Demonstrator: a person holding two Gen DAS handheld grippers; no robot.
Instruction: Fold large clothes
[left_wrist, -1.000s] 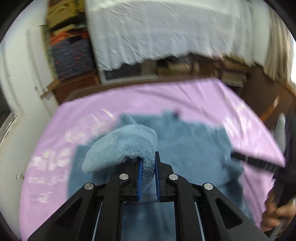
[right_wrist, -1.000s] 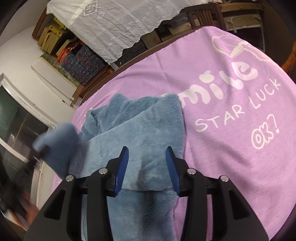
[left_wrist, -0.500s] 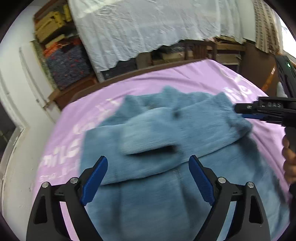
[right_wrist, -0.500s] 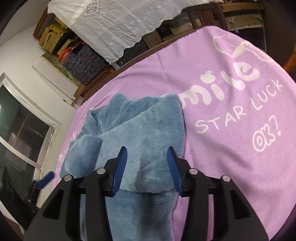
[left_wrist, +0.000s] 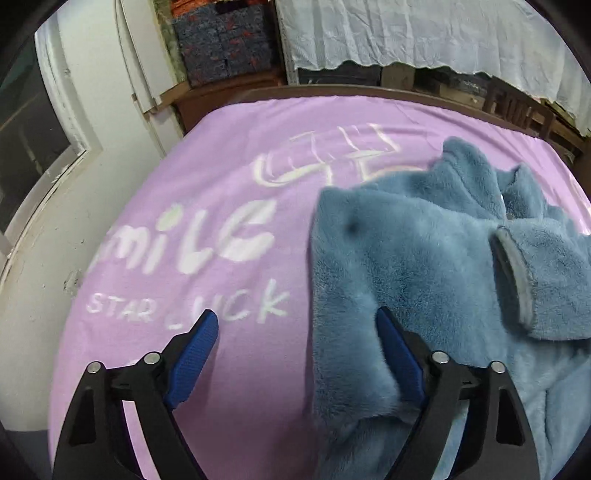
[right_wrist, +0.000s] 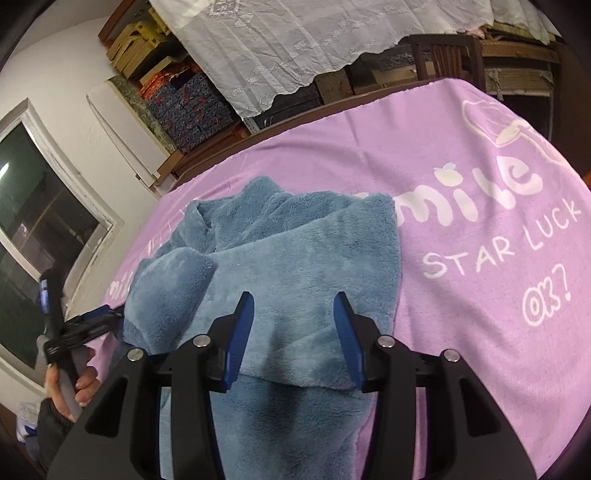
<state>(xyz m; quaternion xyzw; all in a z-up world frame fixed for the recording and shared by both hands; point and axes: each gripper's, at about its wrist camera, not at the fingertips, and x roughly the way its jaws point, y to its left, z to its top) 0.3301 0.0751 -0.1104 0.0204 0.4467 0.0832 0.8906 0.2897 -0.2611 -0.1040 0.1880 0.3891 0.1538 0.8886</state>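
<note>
A fluffy blue fleece garment (right_wrist: 295, 258) lies partly folded on a purple blanket (right_wrist: 480, 184) with white lettering. In the left wrist view the garment (left_wrist: 424, 258) fills the right side, a sleeve with a grey cuff (left_wrist: 517, 273) laid across it. My left gripper (left_wrist: 297, 332) is open and empty, straddling the garment's left edge. My right gripper (right_wrist: 293, 314) is open and empty, just above the folded upper layer. The left gripper (right_wrist: 103, 314) also shows at the garment's left edge in the right wrist view.
The blanket (left_wrist: 203, 221) covers a table with a dark wooden edge (left_wrist: 332, 90). Behind are a white lace cloth (right_wrist: 295, 44), stacked patterned boxes (right_wrist: 188, 99), a wooden chair (right_wrist: 443, 55) and a white wall with a window (right_wrist: 37, 206) on the left.
My left gripper let go of the sleeve, which now lies across the garment, opened wide and swung left to the garment's left edge. The right gripper has barely moved.
</note>
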